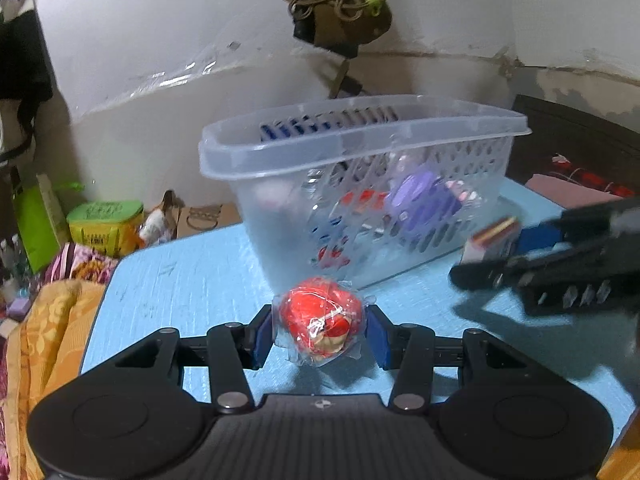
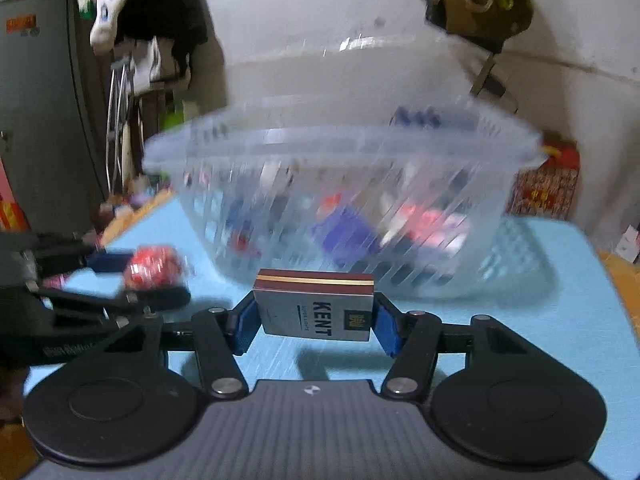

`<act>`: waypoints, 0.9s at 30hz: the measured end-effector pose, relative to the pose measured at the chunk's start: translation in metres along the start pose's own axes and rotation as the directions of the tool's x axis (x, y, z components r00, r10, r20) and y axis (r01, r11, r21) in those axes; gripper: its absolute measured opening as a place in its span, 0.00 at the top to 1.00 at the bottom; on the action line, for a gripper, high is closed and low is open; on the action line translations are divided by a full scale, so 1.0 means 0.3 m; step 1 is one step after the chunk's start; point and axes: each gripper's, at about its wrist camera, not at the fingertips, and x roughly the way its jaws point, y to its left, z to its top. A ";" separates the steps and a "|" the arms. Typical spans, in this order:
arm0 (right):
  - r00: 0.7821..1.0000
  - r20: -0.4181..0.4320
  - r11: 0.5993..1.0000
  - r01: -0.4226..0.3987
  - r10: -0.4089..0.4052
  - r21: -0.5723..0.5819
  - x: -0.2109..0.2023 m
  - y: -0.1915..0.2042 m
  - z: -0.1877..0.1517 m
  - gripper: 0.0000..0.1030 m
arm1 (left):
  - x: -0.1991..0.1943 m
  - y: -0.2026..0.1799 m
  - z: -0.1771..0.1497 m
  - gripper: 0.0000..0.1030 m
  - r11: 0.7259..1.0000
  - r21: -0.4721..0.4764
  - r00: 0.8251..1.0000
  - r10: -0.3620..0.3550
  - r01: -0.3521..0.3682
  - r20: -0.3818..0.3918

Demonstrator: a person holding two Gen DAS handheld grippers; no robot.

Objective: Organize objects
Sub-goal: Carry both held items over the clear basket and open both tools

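Note:
My left gripper [image 1: 319, 330] is shut on a red toy wrapped in clear plastic [image 1: 320, 326] and holds it over the light blue table [image 1: 192, 276], in front of the clear plastic basket [image 1: 360, 140]. My right gripper [image 2: 316, 318] is shut on a silver and maroon Kent cigarette pack [image 2: 314, 306], also in front of the basket [image 2: 340, 152]. The basket holds several small packets, purple, red and white. In the right wrist view the left gripper [image 2: 156, 276] with the red toy [image 2: 154, 266] is at the left. In the left wrist view the right gripper [image 1: 500, 252] with the pack [image 1: 490, 236] is at the right.
A white wall stands behind the table. A brown bag [image 1: 340, 4] hangs on it above the basket. Patterned cloth [image 1: 52, 312] and a yellow-green tin [image 1: 106, 222] lie off the table's left edge. A red patterned box [image 2: 548, 188] stands at the far right.

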 end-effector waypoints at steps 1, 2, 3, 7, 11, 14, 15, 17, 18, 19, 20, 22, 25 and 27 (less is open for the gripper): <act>1.000 0.021 1.000 0.001 -0.001 0.005 -0.023 -0.012 0.011 0.40 | -0.005 -0.003 0.002 0.50 1.000 0.001 1.000 -0.005 0.005 0.008; 0.999 0.039 1.000 0.000 -0.001 0.012 -0.044 -0.022 0.021 0.40 | -0.009 -0.007 0.004 0.50 1.000 0.003 1.000 -0.010 0.010 0.014; 0.998 0.056 1.000 -0.005 0.003 0.025 -0.065 -0.034 0.029 0.40 | -0.013 -0.009 0.006 0.50 1.000 0.004 1.000 -0.014 0.014 0.021; 0.996 0.089 0.998 -0.025 0.020 0.064 -0.118 -0.070 0.045 0.40 | -0.034 -0.027 0.014 0.50 0.999 0.014 0.998 -0.029 0.029 0.050; 0.995 0.103 0.998 -0.022 0.015 0.063 -0.140 -0.070 0.054 0.40 | -0.059 -0.049 0.021 0.50 0.999 0.037 0.996 -0.040 0.037 0.083; 0.993 0.114 0.998 -0.023 0.017 0.052 -0.149 -0.065 0.066 0.40 | -0.075 -0.061 0.025 0.50 0.998 0.051 0.994 -0.040 0.034 0.106; 0.993 0.117 0.998 -0.028 0.022 0.050 -0.155 -0.065 0.066 0.40 | -0.080 -0.063 0.026 0.50 0.998 0.054 0.993 -0.041 0.035 0.113; 0.992 0.124 0.998 -0.032 0.026 0.047 -0.162 -0.062 0.068 0.40 | -0.088 -0.062 0.028 0.50 0.998 0.058 0.991 -0.040 0.033 0.126; 0.991 0.129 0.999 -0.032 0.026 0.043 -0.171 -0.060 0.066 0.40 | -0.090 -0.063 0.030 0.50 0.998 0.057 0.990 -0.040 0.032 0.132; 0.991 0.135 0.999 -0.030 0.025 0.038 -0.180 -0.057 0.066 0.40 | -0.091 -0.063 0.033 0.50 0.998 0.057 0.990 -0.040 0.032 0.136; 0.990 0.141 0.999 -0.031 0.025 0.036 -0.186 -0.055 0.068 0.40 | -0.094 -0.063 0.034 0.50 0.998 0.056 0.989 -0.041 0.034 0.140; 0.988 0.154 0.999 -0.037 0.031 0.035 -0.202 -0.055 0.068 0.40 | -0.101 -0.063 0.038 0.50 0.998 0.057 0.988 -0.046 0.038 0.148; 0.985 0.169 0.999 -0.039 0.033 0.030 -0.216 -0.053 0.069 0.40 | -0.107 -0.063 0.040 0.50 0.997 0.060 0.986 -0.050 0.041 0.159; 0.985 0.169 0.999 -0.039 0.034 0.030 -0.216 -0.051 0.068 0.40 | -0.110 -0.062 0.041 0.50 0.997 0.060 0.985 -0.052 0.043 0.163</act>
